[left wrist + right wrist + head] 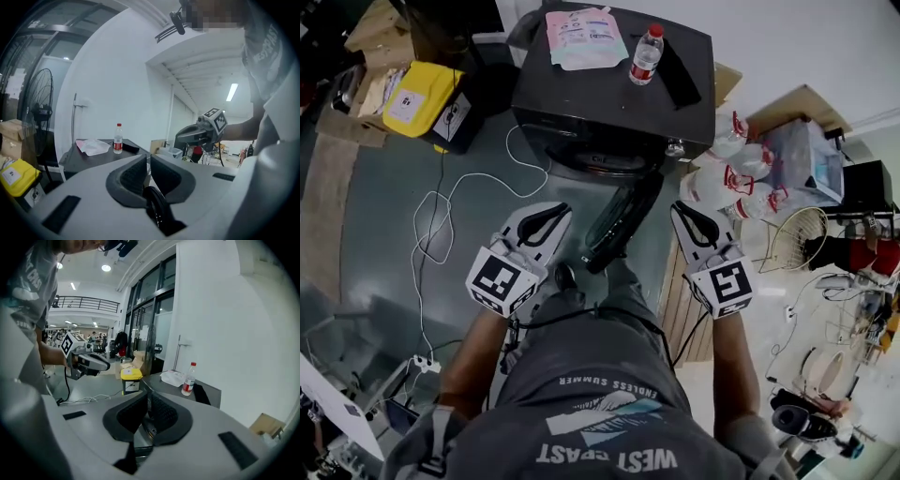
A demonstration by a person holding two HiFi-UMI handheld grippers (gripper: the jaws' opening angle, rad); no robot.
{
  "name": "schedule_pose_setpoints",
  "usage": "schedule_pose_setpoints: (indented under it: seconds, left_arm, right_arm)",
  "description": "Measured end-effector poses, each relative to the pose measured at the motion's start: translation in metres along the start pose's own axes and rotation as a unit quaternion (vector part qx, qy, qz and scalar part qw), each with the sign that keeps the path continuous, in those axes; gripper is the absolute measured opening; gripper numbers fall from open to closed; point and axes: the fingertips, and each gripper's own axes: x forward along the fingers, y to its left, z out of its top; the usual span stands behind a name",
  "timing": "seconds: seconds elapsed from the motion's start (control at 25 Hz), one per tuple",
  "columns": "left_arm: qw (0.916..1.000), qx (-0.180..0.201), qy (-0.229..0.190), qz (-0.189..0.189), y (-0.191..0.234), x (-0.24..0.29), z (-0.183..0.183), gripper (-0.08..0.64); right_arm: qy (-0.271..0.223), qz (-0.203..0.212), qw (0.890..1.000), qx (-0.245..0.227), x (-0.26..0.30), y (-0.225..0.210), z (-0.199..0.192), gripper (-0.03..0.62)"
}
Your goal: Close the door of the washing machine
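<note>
The dark washing machine stands ahead of me, with a water bottle and a pale pouch on its top. Its round door hangs open toward me, seen edge-on between my two grippers. My left gripper is left of the door, its jaws shut and empty. To the door's right is my right gripper, also shut on nothing. Neither touches the door. The door's dark rim shows just below the left jaws.
A yellow case lies at the machine's left. White cables trail over the floor to a power strip. Tied plastic bags, a fan and clutter crowd the right. Wooden boards lie under my right arm.
</note>
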Motion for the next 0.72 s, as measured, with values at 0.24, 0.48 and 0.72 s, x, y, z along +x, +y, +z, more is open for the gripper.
schedule_pose_setpoints:
  seconds: [0.24, 0.48, 0.72]
  left_arm:
    - [0.9979, -0.040, 0.050, -0.013, -0.015, 0.036, -0.057, 0.038]
    - [0.9919, -0.063, 0.105, -0.035, -0.033, 0.080, -0.118, 0.040]
    - [0.9828, -0.092, 0.156, -0.037, -0.039, 0.099, -0.177, 0.093]
  right_arm:
    - [0.065, 0.073, 0.994, -0.047, 0.044, 0.004, -0.045, 0.074]
    - [0.127, 0.161, 0.970, -0.131, 0.087, 0.010, -0.106, 0.091]
    - [0.180, 0.260, 0.924, -0.212, 0.117, 0.027, -0.166, 0.129]
